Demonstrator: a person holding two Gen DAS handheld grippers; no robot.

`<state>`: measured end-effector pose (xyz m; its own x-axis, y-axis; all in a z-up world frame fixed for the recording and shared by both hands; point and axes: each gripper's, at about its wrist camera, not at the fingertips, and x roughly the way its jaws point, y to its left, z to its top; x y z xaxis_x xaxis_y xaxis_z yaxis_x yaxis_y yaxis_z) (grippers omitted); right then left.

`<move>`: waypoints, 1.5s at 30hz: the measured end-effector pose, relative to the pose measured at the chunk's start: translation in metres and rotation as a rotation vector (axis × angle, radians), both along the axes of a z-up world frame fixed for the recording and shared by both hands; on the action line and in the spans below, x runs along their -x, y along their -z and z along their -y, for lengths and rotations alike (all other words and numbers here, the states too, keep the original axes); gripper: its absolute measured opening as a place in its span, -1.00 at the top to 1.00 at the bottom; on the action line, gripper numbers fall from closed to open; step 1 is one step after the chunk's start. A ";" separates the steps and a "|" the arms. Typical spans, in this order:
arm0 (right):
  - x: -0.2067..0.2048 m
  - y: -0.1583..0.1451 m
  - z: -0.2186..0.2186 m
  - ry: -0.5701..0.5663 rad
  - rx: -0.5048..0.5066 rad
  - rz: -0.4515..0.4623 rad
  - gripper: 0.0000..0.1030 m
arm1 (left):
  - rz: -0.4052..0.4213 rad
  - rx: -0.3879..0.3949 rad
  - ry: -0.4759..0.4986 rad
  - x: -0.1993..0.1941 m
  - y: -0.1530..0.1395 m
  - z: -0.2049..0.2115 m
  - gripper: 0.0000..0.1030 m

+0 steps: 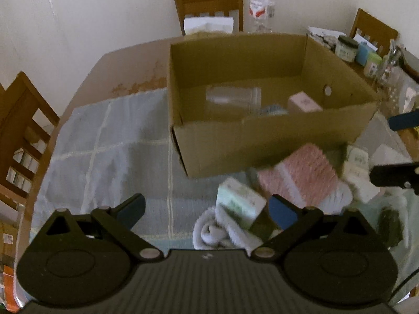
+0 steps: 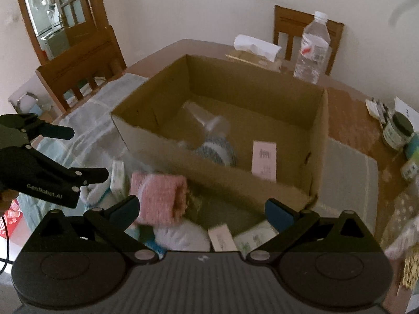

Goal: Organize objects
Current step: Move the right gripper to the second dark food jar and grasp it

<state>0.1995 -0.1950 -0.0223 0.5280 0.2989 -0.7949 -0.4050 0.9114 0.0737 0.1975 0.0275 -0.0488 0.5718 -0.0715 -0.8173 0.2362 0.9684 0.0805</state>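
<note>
An open cardboard box [image 1: 262, 136] [image 2: 167, 146] stands on the table. Inside it lie a clear jar [image 1: 233, 98] [image 2: 207, 123], a small pink box [image 1: 303, 103] [image 2: 264, 161] and a blue-white knitted item [image 2: 217, 149]. In front of the box lies a heap: a pink towel [image 1: 301, 172] [image 2: 159, 196], a green-white pack [image 1: 239, 201] [image 2: 254, 238], a white cloth [image 1: 214, 233] [image 2: 183, 235] and a small white box [image 2: 222, 236]. My left gripper [image 1: 207, 209] [image 2: 90, 153] hangs open over the heap's left side. My right gripper [image 2: 201, 212] [image 1: 398, 149] is open above the heap, holding nothing.
A pale blue checked cloth [image 1: 104, 144] covers the table. Behind the box stand a water bottle [image 1: 260, 5] [image 2: 311, 49] and a tissue pack [image 1: 208, 24]. Jars and small containers [image 1: 347, 48] [image 2: 398, 130] crowd the right side. Wooden chairs [image 1: 23, 130] ring the table.
</note>
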 end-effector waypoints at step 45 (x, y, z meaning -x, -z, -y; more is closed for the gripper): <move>0.089 0.083 0.005 0.125 0.043 -0.275 -1.00 | -0.080 0.070 0.056 0.053 0.030 -0.042 -0.95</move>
<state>0.1107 -0.1996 -0.1053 0.3215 0.2080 -0.9238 -0.2596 0.9576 0.1253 0.1443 0.0696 -0.0793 0.4986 -0.1602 -0.8519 0.2935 0.9559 -0.0080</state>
